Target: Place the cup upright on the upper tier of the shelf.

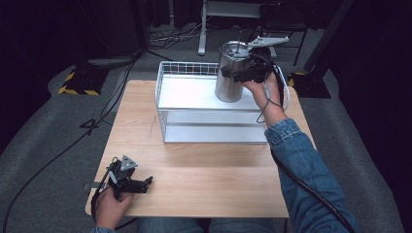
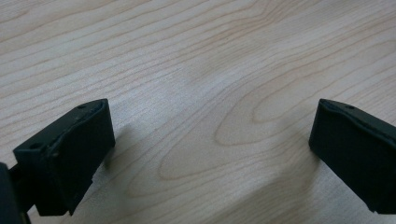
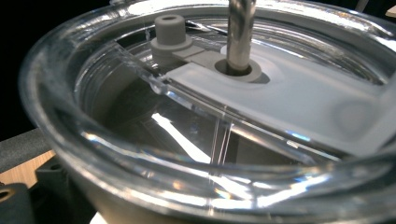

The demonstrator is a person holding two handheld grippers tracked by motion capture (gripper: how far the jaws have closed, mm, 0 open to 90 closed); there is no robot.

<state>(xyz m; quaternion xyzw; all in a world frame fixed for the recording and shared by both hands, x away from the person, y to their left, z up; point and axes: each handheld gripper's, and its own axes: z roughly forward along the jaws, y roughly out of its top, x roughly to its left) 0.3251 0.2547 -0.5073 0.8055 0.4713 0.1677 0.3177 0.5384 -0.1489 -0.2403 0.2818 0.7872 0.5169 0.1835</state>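
steel tumbler [image 1: 231,73] clamped in right gripper [image 1: 232,74], above wire basket [image 1: 165,92].

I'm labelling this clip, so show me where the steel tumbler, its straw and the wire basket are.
steel tumbler [image 1: 229,82]: high view, on its side wall.
straw [image 3: 241,32]: right gripper view, on the shaft above the lid hole.
wire basket [image 1: 187,68]: high view, on the far rim.

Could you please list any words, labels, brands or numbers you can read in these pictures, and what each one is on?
None can be read.
Steel tumbler: no print visible on its side.
Clear lid with straw: no lettering visible.
Wire basket and wooden table: unmarked.
Floor: a dark mark near the cables, too blurred to read.
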